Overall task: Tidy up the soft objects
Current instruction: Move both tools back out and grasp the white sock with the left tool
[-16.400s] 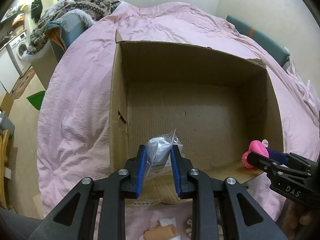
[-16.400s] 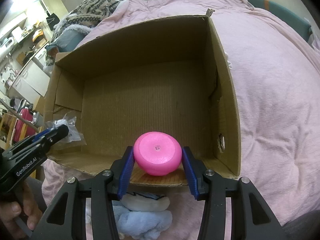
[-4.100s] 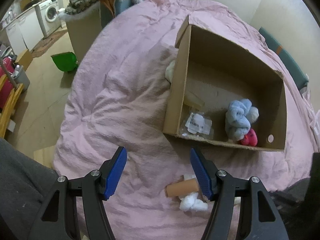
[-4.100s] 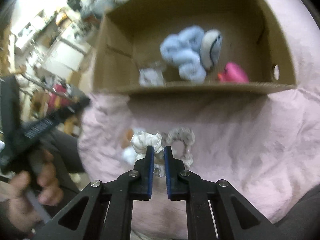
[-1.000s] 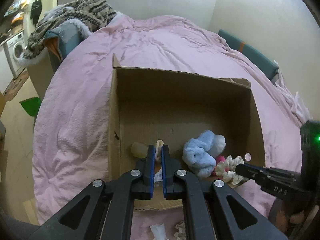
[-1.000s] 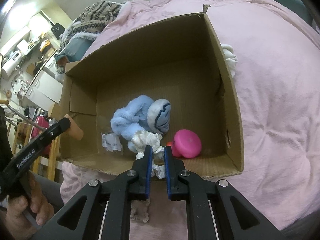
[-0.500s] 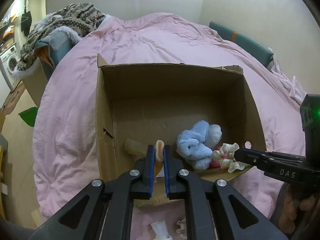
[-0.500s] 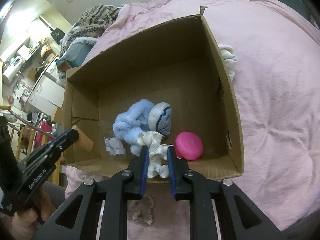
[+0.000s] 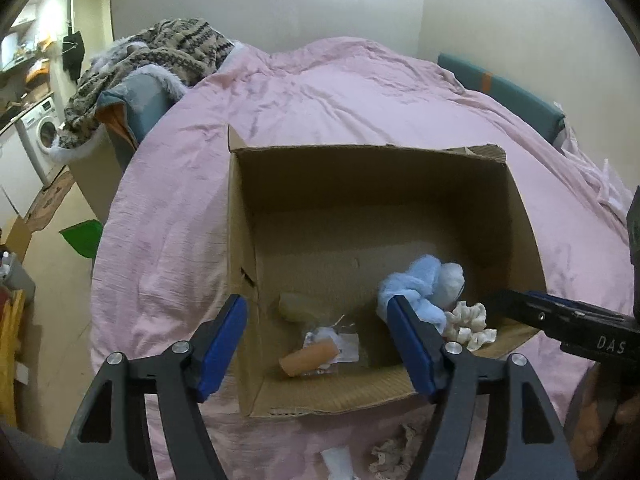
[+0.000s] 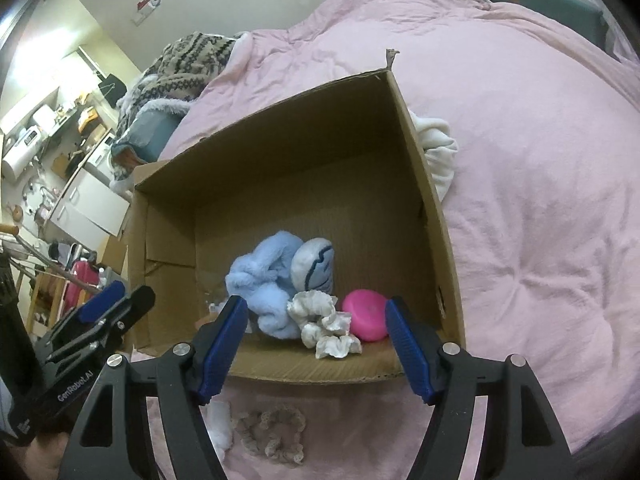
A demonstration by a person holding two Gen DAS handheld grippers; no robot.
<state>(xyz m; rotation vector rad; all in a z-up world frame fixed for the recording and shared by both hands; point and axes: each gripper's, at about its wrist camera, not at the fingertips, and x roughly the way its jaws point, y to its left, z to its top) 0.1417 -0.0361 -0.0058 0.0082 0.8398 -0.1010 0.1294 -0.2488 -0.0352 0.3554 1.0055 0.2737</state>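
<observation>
Left gripper (image 9: 316, 344): jaws opening, nothing between the pads.
Right gripper (image 10: 314, 344): jaws opening, clear of the white scrunchie (image 10: 326, 326).
Cardboard box (image 9: 240, 240): orange roll (image 9: 308, 358), scrunchie, blue plush (image 10: 276, 280), possibly a pink ball (image 10: 368, 314).
Beyond: pink bedding (image 9: 340, 92).

— Matt corrugated cardboard box (image 9: 516, 216), rough at the torn rim. Fluffy blue cloth plush (image 10: 272, 276); smooth, slightly glossy pink ball (image 10: 368, 314).

— Crinkled cream fabric scrunchie (image 10: 326, 326). Soft, wrinkled pink cloth bedcover (image 9: 320, 96). Matt black plastic fingers (image 9: 218, 344), blue ribbed pads, shiny metal screws.
</observation>
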